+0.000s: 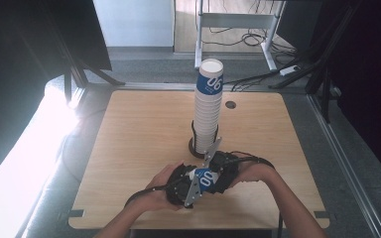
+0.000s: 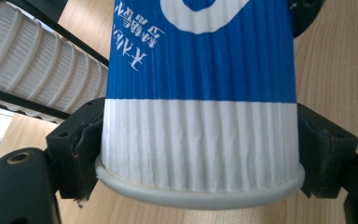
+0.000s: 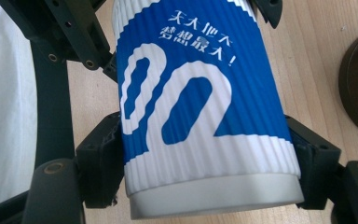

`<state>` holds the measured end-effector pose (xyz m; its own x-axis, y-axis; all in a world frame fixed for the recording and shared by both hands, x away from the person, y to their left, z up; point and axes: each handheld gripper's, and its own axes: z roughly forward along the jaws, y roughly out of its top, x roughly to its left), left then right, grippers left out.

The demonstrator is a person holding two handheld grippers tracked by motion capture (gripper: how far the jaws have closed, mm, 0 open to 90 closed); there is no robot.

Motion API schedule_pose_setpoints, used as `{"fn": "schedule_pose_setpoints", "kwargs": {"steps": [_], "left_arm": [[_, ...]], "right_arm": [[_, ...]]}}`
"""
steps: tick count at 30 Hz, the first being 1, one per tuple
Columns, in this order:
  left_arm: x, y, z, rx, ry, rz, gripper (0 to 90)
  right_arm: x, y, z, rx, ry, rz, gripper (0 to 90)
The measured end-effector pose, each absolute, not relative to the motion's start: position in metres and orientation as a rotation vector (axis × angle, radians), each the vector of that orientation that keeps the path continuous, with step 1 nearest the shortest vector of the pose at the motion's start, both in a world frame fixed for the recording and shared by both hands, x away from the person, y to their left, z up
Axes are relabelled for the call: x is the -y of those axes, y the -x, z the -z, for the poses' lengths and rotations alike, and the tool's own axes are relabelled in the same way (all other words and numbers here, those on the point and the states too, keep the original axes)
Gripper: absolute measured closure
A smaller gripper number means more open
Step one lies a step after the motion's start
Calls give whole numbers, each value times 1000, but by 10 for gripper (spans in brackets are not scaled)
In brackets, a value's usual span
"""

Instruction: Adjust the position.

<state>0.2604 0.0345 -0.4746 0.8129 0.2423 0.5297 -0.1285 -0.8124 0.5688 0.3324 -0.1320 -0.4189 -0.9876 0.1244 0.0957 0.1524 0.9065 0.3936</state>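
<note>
Blue-and-white cup lies level, lengthwise between both grippers.

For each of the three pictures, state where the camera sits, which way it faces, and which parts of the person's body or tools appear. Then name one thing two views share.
High view: above the person's side, facing forward and down on the table; forearms, hands, left tool and right tool enter from below.
Left gripper view: on the left tool, looking along its jaws at the rim end of the cup.
Right gripper view: on the right tool, looking along its jaws at the cup's base end.
Shared: the blue-and-white cup, and the cup stack.
</note>
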Motion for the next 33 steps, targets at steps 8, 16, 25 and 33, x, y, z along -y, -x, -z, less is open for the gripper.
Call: {"fn": "schedule_pose_setpoints", "kwargs": {"steps": [8, 16, 25, 33], "left_arm": [[-37, -264, 474, -132, -2392, -764, 71], [-60, -272, 468, -329, -2246, -610, 40], [-78, -274, 466, -491, -2108, -448, 54], [-87, -275, 467, -572, -2001, -298, 60]], "right_arm": [[138, -331, 419, 3001, 212, 693, 271], [164, -330, 411, 2973, 312, 971, 269], [176, -324, 421, 2926, 415, 1259, 268], [181, -316, 433, 2807, 525, 1538, 267]]}}
